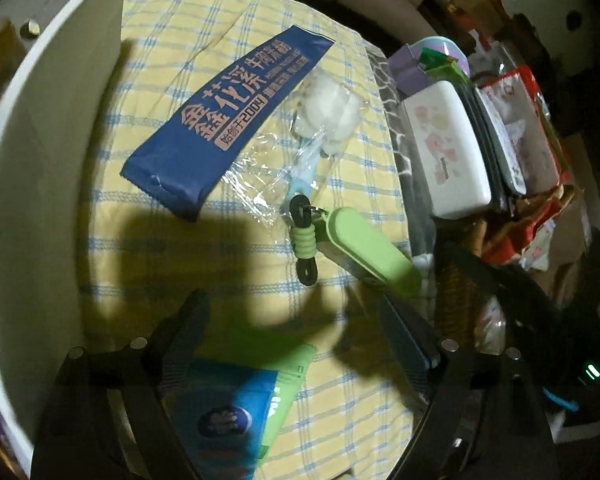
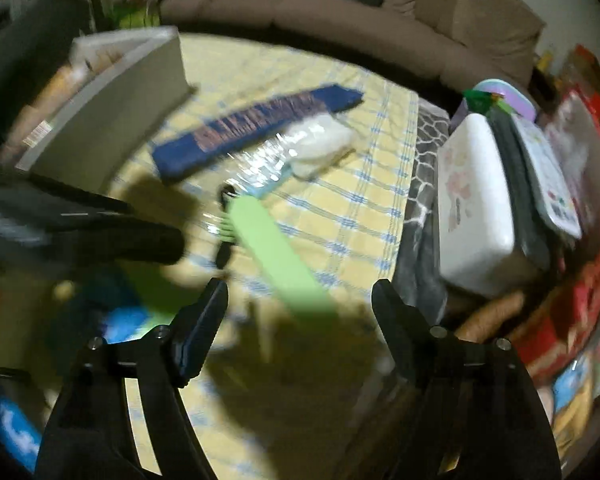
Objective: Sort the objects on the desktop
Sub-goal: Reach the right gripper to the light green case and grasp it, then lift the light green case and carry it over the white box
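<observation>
The green case [image 1: 370, 246] lies on the yellow checked cloth [image 1: 228, 264], just ahead of the right gripper [image 2: 300, 312], whose jaws stand apart around nothing. The left gripper [image 1: 300, 332], jaws likewise spread and empty, hangs over a blue-green packet [image 1: 252, 396]. Only the left view sharply shows the case's beaded lanyard [image 1: 304, 236] and the blue sachet [image 1: 228, 120].
</observation>
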